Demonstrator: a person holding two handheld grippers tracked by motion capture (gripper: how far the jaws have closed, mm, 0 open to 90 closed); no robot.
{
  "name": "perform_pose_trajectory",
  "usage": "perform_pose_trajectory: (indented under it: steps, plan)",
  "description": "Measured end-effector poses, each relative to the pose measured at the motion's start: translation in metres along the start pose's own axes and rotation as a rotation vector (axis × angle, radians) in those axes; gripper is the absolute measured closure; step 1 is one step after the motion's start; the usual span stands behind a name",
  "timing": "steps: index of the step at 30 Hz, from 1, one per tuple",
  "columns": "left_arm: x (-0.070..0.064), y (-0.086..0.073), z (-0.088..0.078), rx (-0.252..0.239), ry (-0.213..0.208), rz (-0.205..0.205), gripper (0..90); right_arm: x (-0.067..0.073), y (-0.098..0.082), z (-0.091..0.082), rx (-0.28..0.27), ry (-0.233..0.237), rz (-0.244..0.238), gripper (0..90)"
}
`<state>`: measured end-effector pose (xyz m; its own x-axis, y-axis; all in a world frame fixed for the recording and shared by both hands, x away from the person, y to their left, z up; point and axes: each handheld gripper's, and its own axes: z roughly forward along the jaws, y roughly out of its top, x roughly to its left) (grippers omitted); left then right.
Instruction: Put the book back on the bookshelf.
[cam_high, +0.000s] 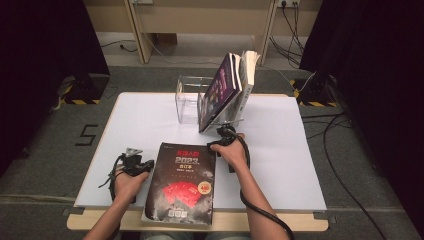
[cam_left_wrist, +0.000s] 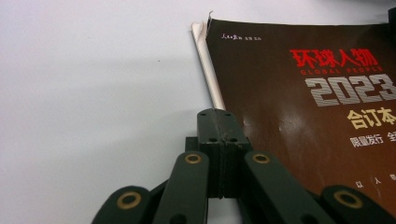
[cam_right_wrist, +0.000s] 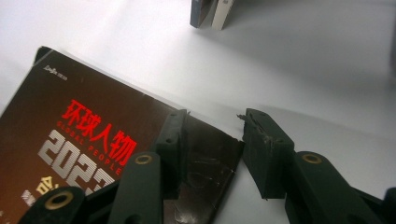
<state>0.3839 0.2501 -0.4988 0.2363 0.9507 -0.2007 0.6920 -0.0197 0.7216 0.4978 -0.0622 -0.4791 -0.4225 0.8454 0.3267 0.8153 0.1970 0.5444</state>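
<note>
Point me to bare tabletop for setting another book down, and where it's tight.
Widest free patch: far-left white tabletop, bordered by the clear acrylic stand and the dark magazine. Also free: the right side, beyond the right tongs. Crowded: centre, where the leaning books, the magazine and both tongs sit close; left tongs at the magazine's left edge.

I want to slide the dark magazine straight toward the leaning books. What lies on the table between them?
Nothing: in the high view, bare white table separates the dark magazine from the leaning books; the right tongs hover at that gap's right.

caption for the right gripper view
Open right gripper straddling the corner of a dark magazine on a white table.
</note>
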Motion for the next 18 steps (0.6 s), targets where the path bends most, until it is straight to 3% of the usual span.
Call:
perform_pose_trajectory:
  steps: [10,14,18]
  plan:
    - [0.0001,0.0008,0.0,0.007,0.0,0.002,89.5,0.0081,-0.002,0.0016,0.0,-0.091,-0.06,70.9]
    - [-0.0002,0.0009,0.0,0.008,0.003,0.001,89.5,0.0063,0.0008,0.0013,0.016,-0.085,-0.04,74.7]
    - [-0.0007,0.0011,0.0003,0.006,0.004,-0.001,89.5,0.0037,-0.0014,0.0002,-0.005,-0.068,-0.011,80.5]
